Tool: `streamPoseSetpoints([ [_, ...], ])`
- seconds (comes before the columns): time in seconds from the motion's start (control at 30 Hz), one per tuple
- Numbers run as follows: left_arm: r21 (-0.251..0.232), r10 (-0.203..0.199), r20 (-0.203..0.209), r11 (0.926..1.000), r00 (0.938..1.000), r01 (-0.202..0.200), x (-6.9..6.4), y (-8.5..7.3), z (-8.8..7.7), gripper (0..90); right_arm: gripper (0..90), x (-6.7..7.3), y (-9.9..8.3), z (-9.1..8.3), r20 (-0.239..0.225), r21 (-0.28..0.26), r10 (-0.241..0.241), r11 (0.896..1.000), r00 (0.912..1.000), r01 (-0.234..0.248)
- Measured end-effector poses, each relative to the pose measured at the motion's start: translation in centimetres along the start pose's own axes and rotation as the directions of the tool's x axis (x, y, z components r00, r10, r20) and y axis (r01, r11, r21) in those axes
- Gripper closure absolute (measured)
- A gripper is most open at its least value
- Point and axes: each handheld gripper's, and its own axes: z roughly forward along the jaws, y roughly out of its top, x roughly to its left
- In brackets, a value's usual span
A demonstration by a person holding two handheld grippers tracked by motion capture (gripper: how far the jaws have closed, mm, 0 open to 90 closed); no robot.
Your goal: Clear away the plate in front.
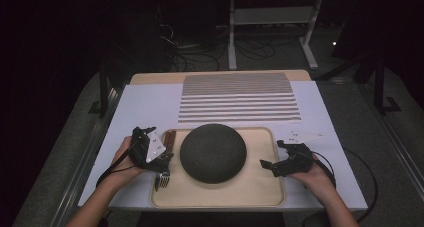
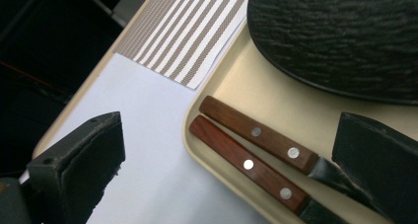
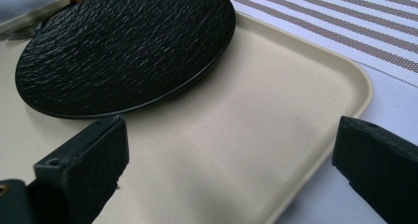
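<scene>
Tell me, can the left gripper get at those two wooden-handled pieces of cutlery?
Probably yes: the left gripper is open right over the wooden handles, which lie bare on the tray beside the black plate.

A staged recording room rather than a home: the white-covered table (image 1: 140, 107) stands on grey carpet amid darkness, with loose cables (image 1: 200, 49) on the floor at top centre and a bare white desk frame (image 1: 272, 22) behind.

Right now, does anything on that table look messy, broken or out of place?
Nothing stands out. The black plate sits flat on the beige tray, two wooden-handled pieces of cutlery lie side by side at its left edge, and the striped mat lies straight.
</scene>
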Motion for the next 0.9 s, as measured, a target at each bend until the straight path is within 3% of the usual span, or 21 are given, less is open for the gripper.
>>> streamPoseSetpoints([
  [0.13,-0.012,-0.071,0.037,0.9974,0.9968,0.071,0.4,-0.2,-0.1,0.0,0.5,0.0,0.0,0.0,0.000,0.000,0.000,1.000,1.0000,0.000],
  [0.3,-0.019,-0.140,0.077,0.9897,0.9871,0.142,0.7,-0.4,-0.1,0.0,0.5,0.0,0.0,0.0,0.000,-0.001,0.000,1.000,1.0000,0.000],
  [0.57,-0.031,-0.261,0.141,0.9631,0.9550,0.267,1.2,-0.7,-0.2,0.0,0.5,0.1,0.0,-0.1,0.002,-0.002,0.000,1.000,1.0000,0.000],
  [0.9,-0.034,-0.358,0.203,0.9276,0.9112,0.372,1.8,-1.1,-0.3,0.0,0.5,0.1,0.0,-0.1,0.000,-0.002,-0.001,1.000,1.0000,0.001],
])
